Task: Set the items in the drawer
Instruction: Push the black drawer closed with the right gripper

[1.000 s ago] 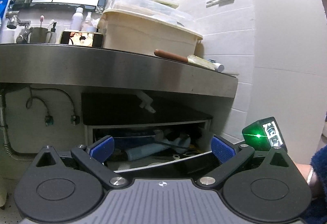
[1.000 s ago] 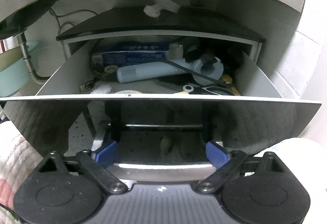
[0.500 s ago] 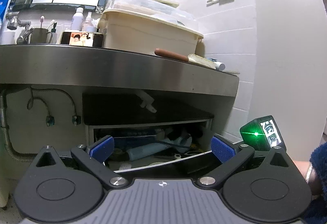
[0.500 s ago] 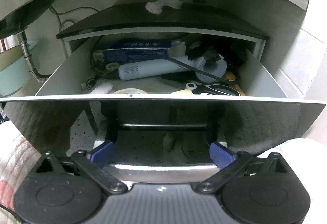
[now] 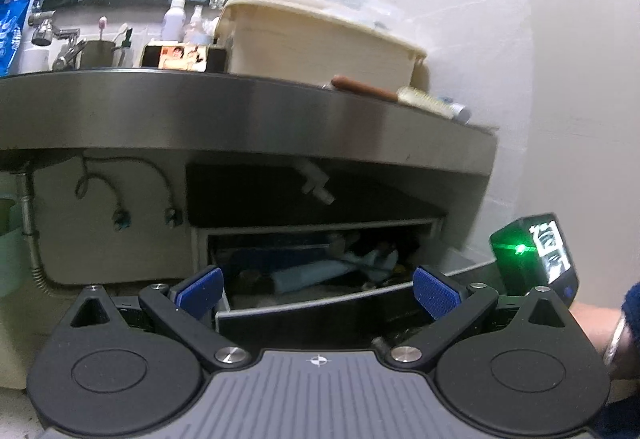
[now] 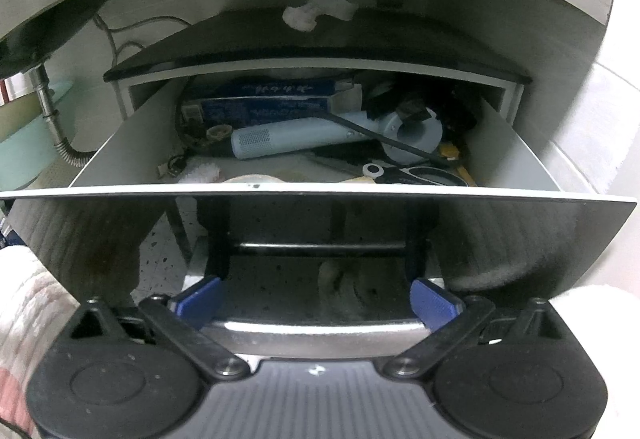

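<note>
The drawer (image 6: 320,194) under the steel counter stands pulled out, with a glossy black front. Inside lie a light blue hair dryer (image 6: 296,137), a blue box (image 6: 264,99) and scissors (image 6: 416,173). My right gripper (image 6: 316,299) sits close to the drawer front. Its jaws have just been opening and now stand wide, and the chrome handle (image 6: 316,333) runs between the pads, which do not press on it. My left gripper (image 5: 318,287) is open and empty, farther back, facing the drawer (image 5: 320,305). A brown-handled brush (image 5: 384,93) lies on the counter edge.
On the counter (image 5: 240,111) stand a beige lidded tub (image 5: 320,39), bottles, a cup and a tap. Pipes and cables hang under it to the left. A tiled wall closes the right side. A hand (image 5: 592,323) and a green-lit unit (image 5: 528,251) show at right.
The right gripper's pads have spread wider apart at the drawer handle. The left view has tilted slightly, and the drawer stays pulled out.
</note>
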A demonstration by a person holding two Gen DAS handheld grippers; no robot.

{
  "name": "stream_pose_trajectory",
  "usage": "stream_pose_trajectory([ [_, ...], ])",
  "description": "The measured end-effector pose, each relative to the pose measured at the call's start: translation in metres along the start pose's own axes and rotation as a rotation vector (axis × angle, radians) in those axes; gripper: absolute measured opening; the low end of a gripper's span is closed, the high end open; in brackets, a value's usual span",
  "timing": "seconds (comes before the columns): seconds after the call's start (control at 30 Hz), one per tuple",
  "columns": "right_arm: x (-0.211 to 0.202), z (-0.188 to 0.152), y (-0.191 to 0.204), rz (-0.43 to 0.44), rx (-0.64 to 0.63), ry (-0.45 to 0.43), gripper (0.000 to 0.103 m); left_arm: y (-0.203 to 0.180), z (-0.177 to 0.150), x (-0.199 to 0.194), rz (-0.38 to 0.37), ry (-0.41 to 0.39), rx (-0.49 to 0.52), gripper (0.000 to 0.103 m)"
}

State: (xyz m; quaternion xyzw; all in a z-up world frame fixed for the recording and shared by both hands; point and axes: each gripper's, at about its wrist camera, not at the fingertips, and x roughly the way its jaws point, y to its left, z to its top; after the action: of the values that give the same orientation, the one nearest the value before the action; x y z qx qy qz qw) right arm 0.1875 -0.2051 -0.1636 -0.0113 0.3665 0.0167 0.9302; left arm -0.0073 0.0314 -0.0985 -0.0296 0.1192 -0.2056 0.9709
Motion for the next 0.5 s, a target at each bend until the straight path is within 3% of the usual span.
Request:
stream_pose_trajectory([
  [0.5, -0.0011, -0.0010, -0.0011, -0.001, 0.000, 0.001, 0.101, 0.0057, -0.0017, -0.0008, -0.009, -0.002, -0.036, 0.102],
])
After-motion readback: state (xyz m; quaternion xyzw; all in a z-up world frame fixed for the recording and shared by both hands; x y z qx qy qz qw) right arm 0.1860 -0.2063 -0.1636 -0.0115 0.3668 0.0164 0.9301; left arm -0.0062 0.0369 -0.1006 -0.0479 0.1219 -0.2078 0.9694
